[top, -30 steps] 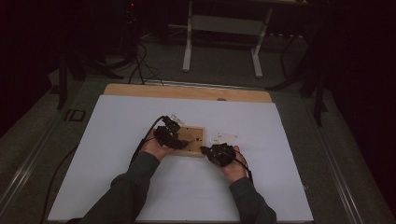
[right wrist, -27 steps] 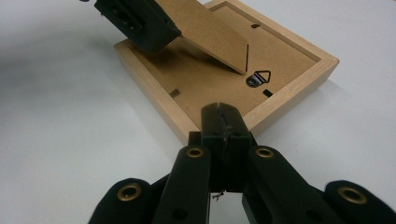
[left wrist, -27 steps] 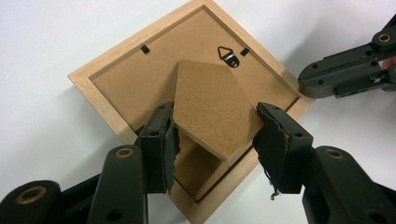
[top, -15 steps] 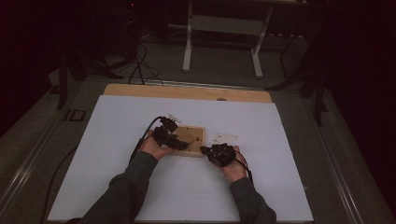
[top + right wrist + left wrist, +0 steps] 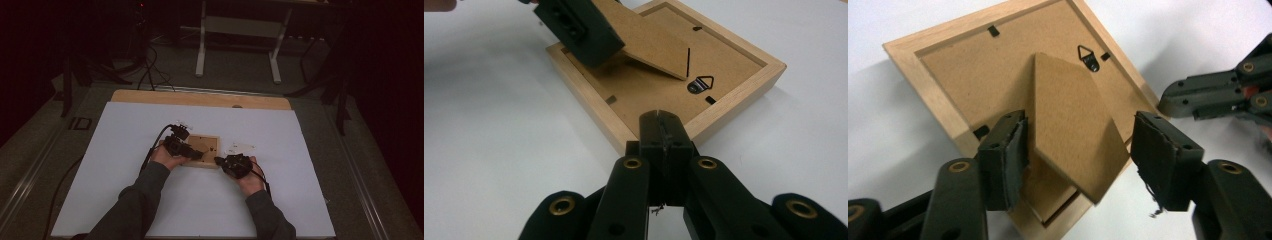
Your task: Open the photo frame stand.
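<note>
One wooden picture frame lies face-down at the counter's centre. Left claw, wide, straddles its raised stand flap. Right claw, closed empty, touches the frame's 5 o'clock corner.

Your left gripper sits slightly farther over the picture frame; your right gripper barely shifts.

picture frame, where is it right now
The picture frame lies face down mid-table on the white sheet, between the left claw and the right claw.
</note>
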### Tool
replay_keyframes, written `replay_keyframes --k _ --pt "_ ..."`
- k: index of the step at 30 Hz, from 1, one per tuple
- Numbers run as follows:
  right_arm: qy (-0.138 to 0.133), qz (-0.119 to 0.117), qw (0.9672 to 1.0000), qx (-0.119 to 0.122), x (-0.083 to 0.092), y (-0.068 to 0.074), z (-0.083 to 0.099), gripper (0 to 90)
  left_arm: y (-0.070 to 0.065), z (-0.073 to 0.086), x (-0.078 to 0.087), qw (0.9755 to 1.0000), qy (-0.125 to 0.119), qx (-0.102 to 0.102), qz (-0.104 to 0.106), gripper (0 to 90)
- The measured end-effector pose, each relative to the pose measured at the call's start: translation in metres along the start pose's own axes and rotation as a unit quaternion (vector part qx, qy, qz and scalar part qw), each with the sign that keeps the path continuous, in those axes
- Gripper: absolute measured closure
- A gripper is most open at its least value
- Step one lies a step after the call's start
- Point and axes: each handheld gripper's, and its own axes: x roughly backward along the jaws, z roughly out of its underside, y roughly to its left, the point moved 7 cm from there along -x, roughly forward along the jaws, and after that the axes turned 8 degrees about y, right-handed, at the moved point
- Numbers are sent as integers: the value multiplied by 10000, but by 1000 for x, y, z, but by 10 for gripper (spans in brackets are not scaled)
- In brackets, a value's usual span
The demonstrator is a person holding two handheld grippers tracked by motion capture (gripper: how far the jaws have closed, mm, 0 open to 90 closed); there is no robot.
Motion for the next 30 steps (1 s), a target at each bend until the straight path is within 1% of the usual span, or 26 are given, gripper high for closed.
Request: replay_keyframes --k 4,7,9,11,13,18,21,24,26,30 --pt "1 4 10000 5 0 0 0 898 0 -1 0 10000 -27 34 87 493" --pt "-2 3 10000 8 0 0 0 898 1 -3 3 9998 -121 102 134 503" --pt "-3 -2 10000 9 0 0 0 898 2 -4 5 9997 -136 129 166 503" --pt "-2 -2 10000 12 0 0 0 898 2 -4 4 9997 -111 118 177 510" --pt "-2 -8 10000 10 0 0 0 897 2 -4 4 9995 -108 183 216 515" --pt "-1 -10 10000 13 0 0 0 895 3 -5 4 9992 -110 238 291 513" --pt "4 -5 10000 21 0 0 0 891 3 -6 2 9992 -78 283 280 520" --pt "-2 -16 10000 21 0 0 0 889 4 -5 0 9994 -9 322 152 545" --pt "1 -11 10000 25 0 0 0 888 5 -5 0 9992 -4 351 176 552" --pt "3 -9 10000 51 0 1 0 876 4 -5 0 9995 7 312 89 554"
